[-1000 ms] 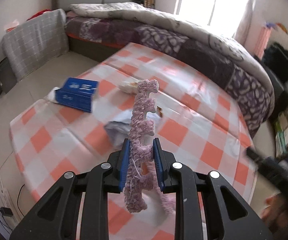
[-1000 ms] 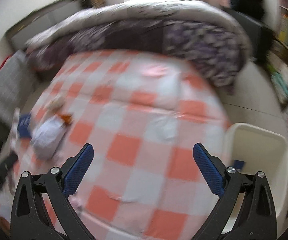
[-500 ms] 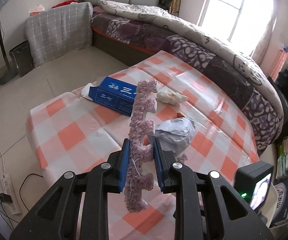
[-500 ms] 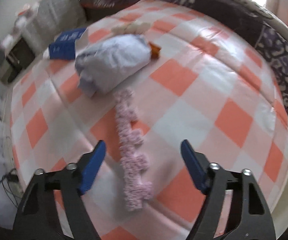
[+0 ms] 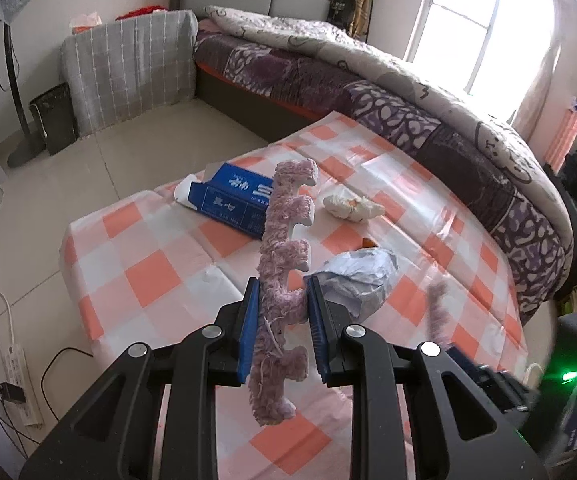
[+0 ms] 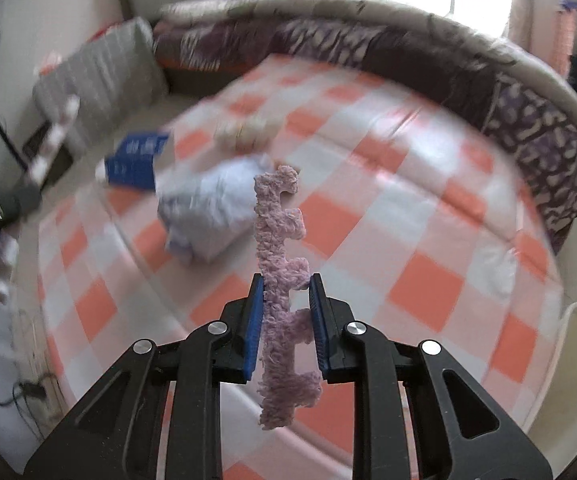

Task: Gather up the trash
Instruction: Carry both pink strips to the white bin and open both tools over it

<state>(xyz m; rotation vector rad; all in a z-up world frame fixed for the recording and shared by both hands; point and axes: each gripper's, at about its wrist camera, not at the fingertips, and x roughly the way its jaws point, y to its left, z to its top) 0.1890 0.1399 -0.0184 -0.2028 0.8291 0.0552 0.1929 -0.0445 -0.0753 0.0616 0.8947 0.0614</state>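
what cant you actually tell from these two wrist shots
- Bin, right wrist view: cut off by the frame edge, inside not visible.
- Blue box, left wrist view: print too small to read; the left gripper's pink fuzzy strip covers one end.
- Orange scrap, left wrist view: mostly hidden behind the crumpled grey bag.
- White wad, right wrist view: motion blur hides what it is.

On the table (image 5: 156,276), the box (image 5: 228,202) lies toward the far left. The wad of paper (image 5: 350,206) lies to its right, just apart. The crumpled bag (image 5: 358,278) sits nearer, right of centre. Beyond the table's far edge runs the bed (image 5: 368,88), with the covered chair (image 5: 128,68) at its left end. Near right, off the table's edge, stands the bin (image 6: 568,364). Each gripper holds a fuzzy strip upright above the table: left gripper (image 5: 282,328), right gripper (image 6: 286,316).
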